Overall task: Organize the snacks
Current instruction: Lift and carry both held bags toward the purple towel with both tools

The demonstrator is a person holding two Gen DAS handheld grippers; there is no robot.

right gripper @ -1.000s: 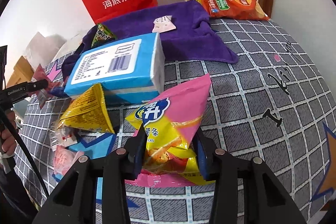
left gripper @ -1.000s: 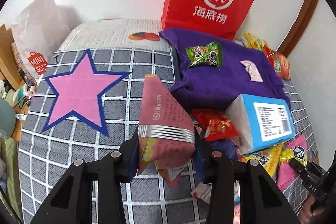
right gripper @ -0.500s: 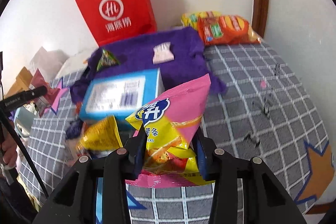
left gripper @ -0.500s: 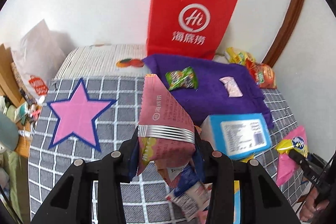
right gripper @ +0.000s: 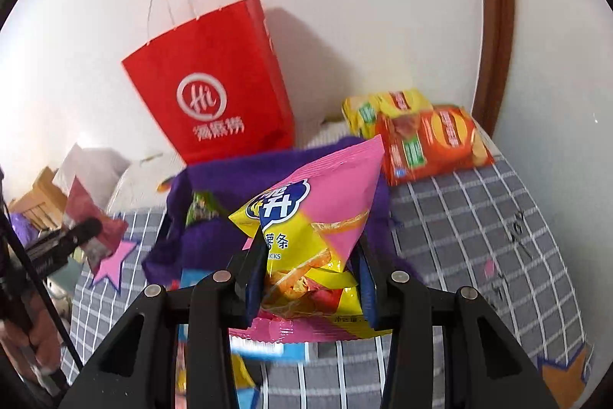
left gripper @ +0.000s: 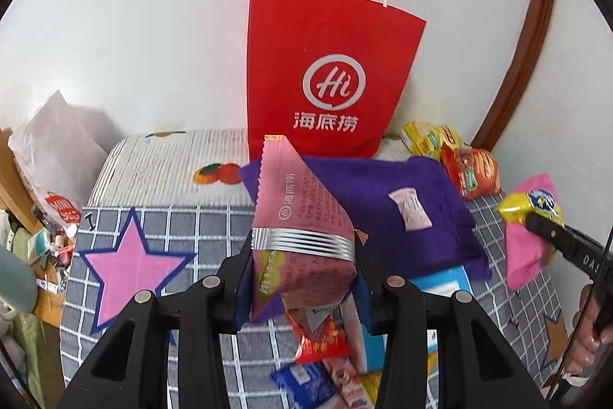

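While each tool (left gripper: 302, 278) (right gripper: 312, 278) grips a snack, red bag (left gripper: 329, 79) stands behind purple cloth (left gripper: 402, 217)

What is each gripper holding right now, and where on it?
Left gripper: dusty-pink snack packet, clamped across its middle. Right gripper: pink-and-yellow chip bag, clamped across its lower half.

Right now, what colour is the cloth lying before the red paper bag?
Purple cloth, clearest in the left wrist view.

Both grippers, left (left gripper: 302, 278) and right (right gripper: 308, 278), hold fingers clamped, raised.
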